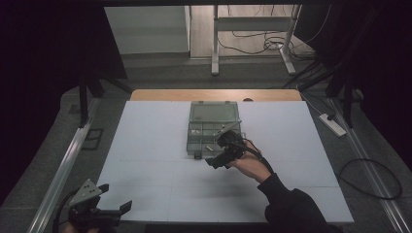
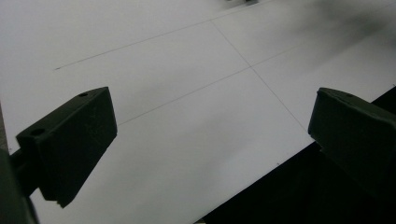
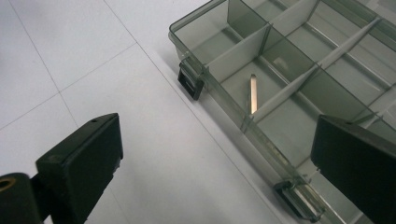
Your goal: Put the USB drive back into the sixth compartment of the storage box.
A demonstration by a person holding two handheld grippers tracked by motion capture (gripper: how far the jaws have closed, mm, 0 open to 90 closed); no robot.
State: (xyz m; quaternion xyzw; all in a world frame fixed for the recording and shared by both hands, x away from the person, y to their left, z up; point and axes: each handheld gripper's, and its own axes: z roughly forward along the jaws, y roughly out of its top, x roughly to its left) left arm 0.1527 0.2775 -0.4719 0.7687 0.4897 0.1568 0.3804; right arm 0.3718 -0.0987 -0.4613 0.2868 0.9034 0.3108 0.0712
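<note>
A clear grey compartment box (image 1: 214,127) lies open in the middle of the white table, its lid folded back away from me. In the right gripper view the box's front wall (image 3: 219,91) shows two black latches, and a thin metal pin (image 3: 253,94) lies in a front compartment beside a divider. My right gripper (image 1: 219,156) hovers at the box's near edge, and its jaws stand wide apart with nothing between them (image 3: 212,158). My left gripper (image 1: 112,198) rests at the table's near left corner, open and empty (image 2: 210,140).
The white table top (image 1: 145,145) extends to the left and right of the box. A wooden strip (image 1: 214,95) runs along the far edge. A power strip (image 1: 332,124) and cables lie on the floor at the right. Metal rails flank the table.
</note>
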